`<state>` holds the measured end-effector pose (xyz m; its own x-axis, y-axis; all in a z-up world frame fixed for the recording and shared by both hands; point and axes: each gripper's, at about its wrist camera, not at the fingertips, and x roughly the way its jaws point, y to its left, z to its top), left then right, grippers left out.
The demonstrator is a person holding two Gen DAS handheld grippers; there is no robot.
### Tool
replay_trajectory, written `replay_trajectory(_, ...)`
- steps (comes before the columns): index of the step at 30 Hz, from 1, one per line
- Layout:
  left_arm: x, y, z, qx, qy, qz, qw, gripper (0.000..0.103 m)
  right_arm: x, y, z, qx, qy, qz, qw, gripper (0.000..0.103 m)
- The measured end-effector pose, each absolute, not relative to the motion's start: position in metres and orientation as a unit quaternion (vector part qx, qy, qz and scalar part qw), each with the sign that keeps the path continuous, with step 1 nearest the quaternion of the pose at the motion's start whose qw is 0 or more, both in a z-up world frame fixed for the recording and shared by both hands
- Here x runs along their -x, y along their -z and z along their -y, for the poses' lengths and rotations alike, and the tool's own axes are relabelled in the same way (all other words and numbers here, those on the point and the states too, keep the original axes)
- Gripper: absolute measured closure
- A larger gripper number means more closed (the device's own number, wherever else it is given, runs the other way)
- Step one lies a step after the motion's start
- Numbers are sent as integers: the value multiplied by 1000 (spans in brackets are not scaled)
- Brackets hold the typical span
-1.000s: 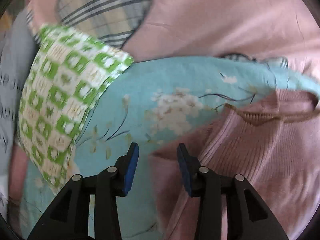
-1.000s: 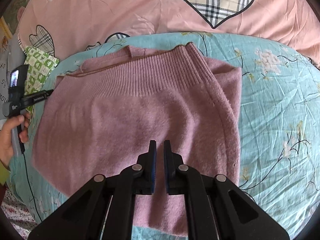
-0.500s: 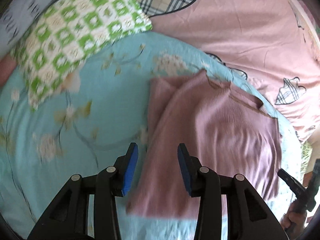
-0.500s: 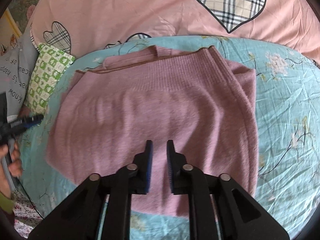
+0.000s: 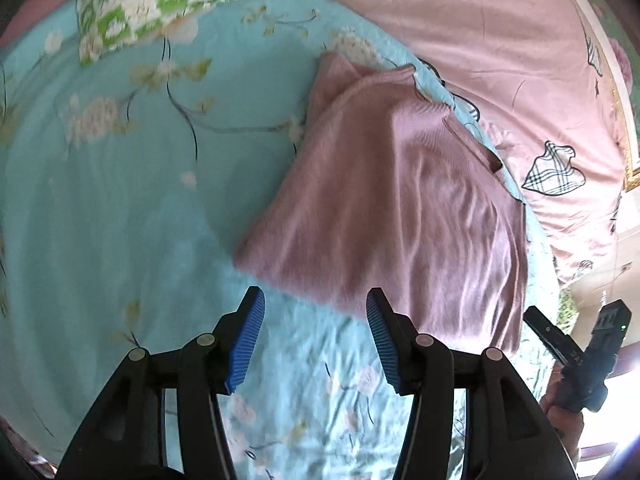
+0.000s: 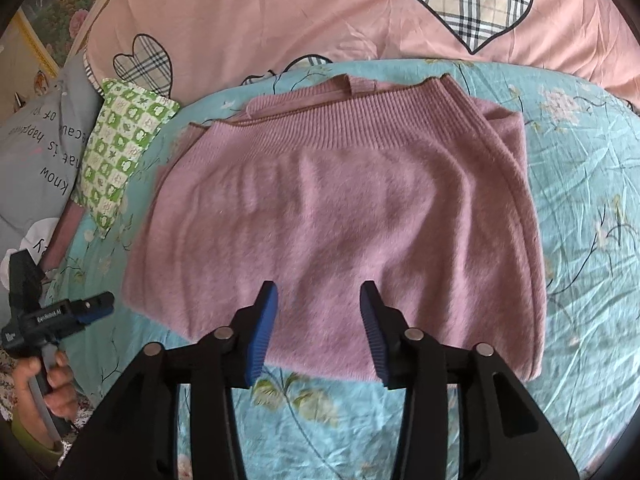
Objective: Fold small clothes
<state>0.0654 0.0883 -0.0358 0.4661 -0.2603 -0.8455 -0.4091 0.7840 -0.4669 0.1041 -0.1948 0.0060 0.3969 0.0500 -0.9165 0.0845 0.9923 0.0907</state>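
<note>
Both grippers, left and right, hover with jaws apart and empty over the pink sweater, which lies flat on the bed, probably ready for folding.

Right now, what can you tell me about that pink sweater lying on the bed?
The pink sweater is a soft, fuzzy knit in dusty mauve, with a ribbed band along its far edge. It lies flat on the turquoise floral sheet, already folded into a rough rectangle, one side flap turned over along its right edge. Nothing grips it: the right claw hovers open at its near hem, and the left claw is open too, off its corner.
</note>
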Motion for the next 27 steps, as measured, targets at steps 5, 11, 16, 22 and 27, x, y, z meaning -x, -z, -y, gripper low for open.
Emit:
replay_trajectory(5,-57,45,-81,359,-31,-510,781,46,-94,-4,195,-66,15,-555,829,57)
replay_trajectory(11,-58,51,-75,381,-24,-505,774,43,-86,-5,197,-70,20,-559,826,56)
replay_trajectory(16,-59,62,-77,415,-31,-497,761,39,-86,-4,194,-71,17,-561,824,56)
replay_trajectory(22,-69,83,-87,472,-48,-479,738,38,-90,-2,190,-75,10,-564,822,55)
replay_trajectory(27,-88,97,-94,496,-65,-451,739,34,-96,-1,191,-76,4,-567,820,55)
